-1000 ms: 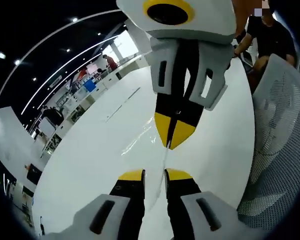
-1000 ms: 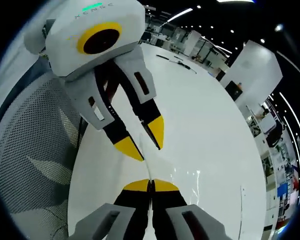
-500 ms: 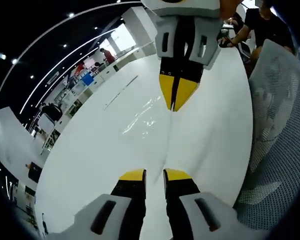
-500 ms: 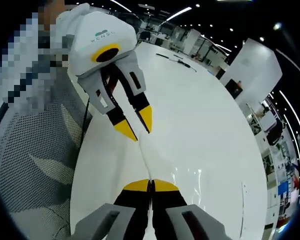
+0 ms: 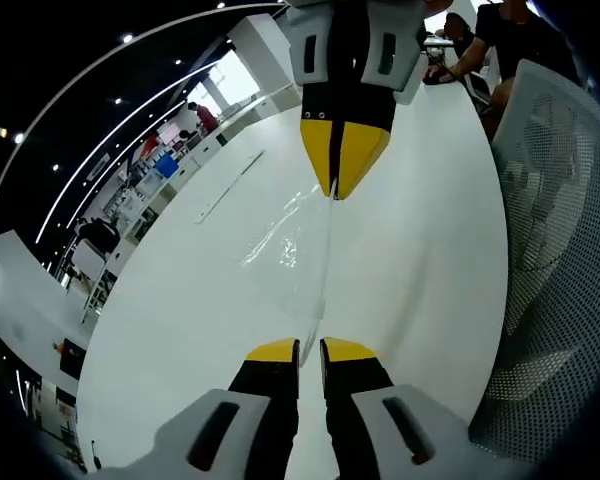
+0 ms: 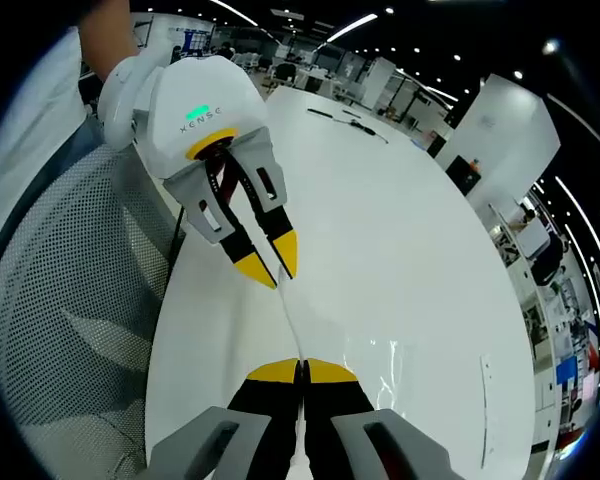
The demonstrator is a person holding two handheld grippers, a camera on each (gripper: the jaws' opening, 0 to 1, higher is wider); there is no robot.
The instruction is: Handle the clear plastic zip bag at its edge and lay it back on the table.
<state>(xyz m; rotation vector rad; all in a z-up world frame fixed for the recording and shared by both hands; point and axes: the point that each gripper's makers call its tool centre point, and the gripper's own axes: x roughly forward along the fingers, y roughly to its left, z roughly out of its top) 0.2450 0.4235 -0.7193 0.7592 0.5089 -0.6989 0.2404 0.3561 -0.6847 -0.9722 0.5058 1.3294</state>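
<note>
Left claw [image 5: 310, 347]: jaws narrowed almost together at the bag's near edge; a thin gap shows between the yellow tips, so whether they truly pinch the film I cannot tell. In the right gripper view this claw [image 6: 270, 272] comes in from the left with its tips just at the bag's far end.

Right claw [image 6: 301, 368]: jaws pressed together on the bag's edge, the film running out from between the tips. In the left gripper view it [image 5: 336, 186] reaches down from the top, holding the bag's other end.

Bag [image 5: 298, 255]: clear, crinkled, stretched as a strip between the two claws, over the counter; glare marks its folds. Whether it touches the counter I cannot tell.

Counter [image 5: 180, 300]: white and glossy, under the bag.

Chair [image 5: 565, 260]: white mesh, just beside the counter, to one side of the bag.

Step in hand: judged as lowering the bag flat.

How to do it well: keep both claws level and the bag lightly taut, bring both ends down together, let go only once the film rests on the counter, so it does not fold over.

Risk: a slack end may curl or cling to a jaw.
</note>
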